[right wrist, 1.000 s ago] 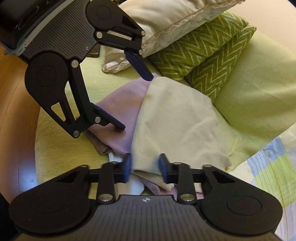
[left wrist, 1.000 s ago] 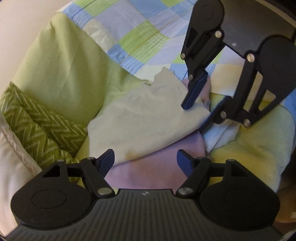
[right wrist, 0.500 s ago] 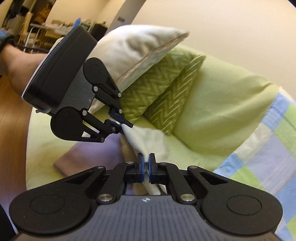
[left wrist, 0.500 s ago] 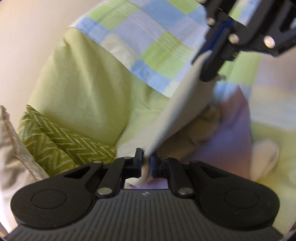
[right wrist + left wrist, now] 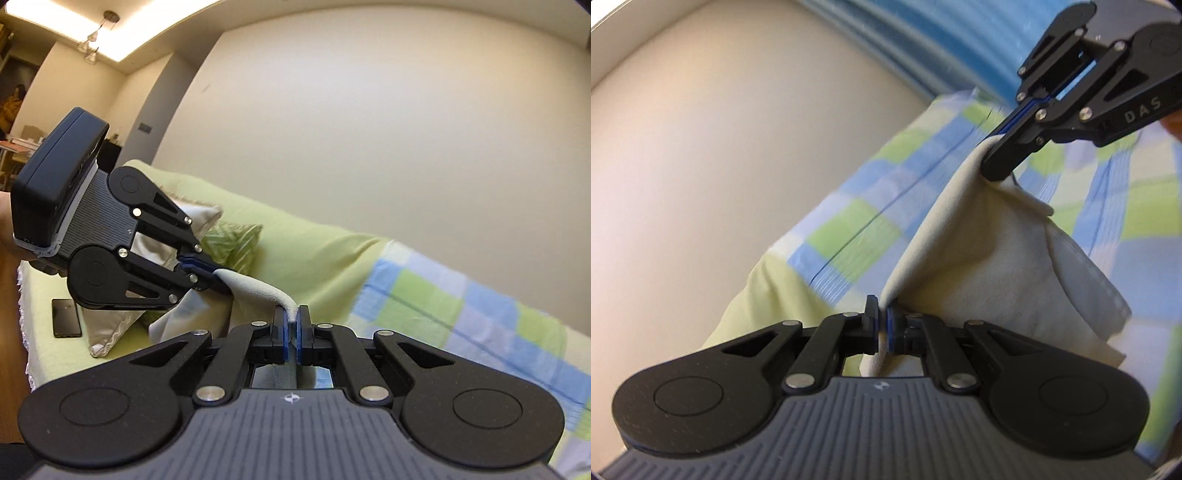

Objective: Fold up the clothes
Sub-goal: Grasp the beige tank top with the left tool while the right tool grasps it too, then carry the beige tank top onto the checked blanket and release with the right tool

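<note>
Left wrist view: left gripper point(image 5: 881, 326) is clenched on one end of a cream garment point(image 5: 979, 258), and the right gripper point(image 5: 991, 157) at upper right pinches the other end of the same edge
Right wrist view: right gripper point(image 5: 291, 330) is clamped on a ridge of that cream cloth point(image 5: 255, 286), which runs in a short sagging band to the left gripper point(image 5: 218, 278), also closed on it
Where the garment is: lifted clear into the air between the two tools, its body hanging in loose folds below the held edge; how far it hangs cannot be seen
Why held so: a grip at each end of one edge probably lets the cloth drop open and straighten under its own weight before being laid flat for a fold
Below it: sofa under a pale green cover point(image 5: 306, 243) and a blue, green and white checked blanket point(image 5: 857, 225), likely the surface to lay it on
Set aside: zigzag green cushion point(image 5: 232, 243), a cream lace-edged pillow point(image 5: 110, 328) and a black phone point(image 5: 66, 317) lie well apart, toward the far end
Writing: "DAS" in pale letters on the right gripper's body point(image 5: 1141, 110), cut off by the frame edge; small emblems on both ribbed housings, not readable
Step judged: early, nothing folded yet
</note>
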The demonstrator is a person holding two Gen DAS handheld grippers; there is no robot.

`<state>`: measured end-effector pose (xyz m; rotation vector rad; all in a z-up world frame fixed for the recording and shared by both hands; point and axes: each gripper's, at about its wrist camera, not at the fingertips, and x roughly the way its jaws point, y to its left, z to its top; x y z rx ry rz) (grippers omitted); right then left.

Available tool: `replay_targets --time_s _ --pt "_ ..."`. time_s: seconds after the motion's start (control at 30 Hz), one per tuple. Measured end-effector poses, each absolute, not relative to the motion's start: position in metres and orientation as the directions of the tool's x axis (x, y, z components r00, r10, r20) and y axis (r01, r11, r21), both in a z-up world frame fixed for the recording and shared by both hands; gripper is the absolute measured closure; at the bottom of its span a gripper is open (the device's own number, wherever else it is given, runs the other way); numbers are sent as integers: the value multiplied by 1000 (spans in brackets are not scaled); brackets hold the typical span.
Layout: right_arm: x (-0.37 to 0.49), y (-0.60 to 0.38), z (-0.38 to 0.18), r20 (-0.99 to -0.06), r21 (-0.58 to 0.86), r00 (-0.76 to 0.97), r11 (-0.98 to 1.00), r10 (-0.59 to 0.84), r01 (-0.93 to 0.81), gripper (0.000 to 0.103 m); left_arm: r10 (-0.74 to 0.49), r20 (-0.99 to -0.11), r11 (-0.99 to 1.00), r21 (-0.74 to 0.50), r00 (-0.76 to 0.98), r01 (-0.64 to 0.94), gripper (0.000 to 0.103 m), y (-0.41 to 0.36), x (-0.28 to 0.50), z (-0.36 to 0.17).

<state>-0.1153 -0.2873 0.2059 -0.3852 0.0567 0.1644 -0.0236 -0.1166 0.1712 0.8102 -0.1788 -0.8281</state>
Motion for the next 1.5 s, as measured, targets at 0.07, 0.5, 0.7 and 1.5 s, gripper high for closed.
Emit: replay_targets --time_s 0.07,0.5,0.7,1.5 --pt "-147 -297 216 -78 -369 990 919 115 -136 100 -763 -184 366 666 619 649 98 -125 -47 180" --pt "-139 -431 170 -304 -274 928 952 -218 134 100 -852 -426 98 439 303 893 94 -293 -12 93" --pt "-79 -543 71 -496 -281 762 907 -416 313 85 -755 -564 142 357 334 923 88 -377 62 -18" --pt "-208 -476 -15 -674 -383 703 921 -229 -67 53 -762 -622 -496 740 182 454 96 -306 -124 -130"
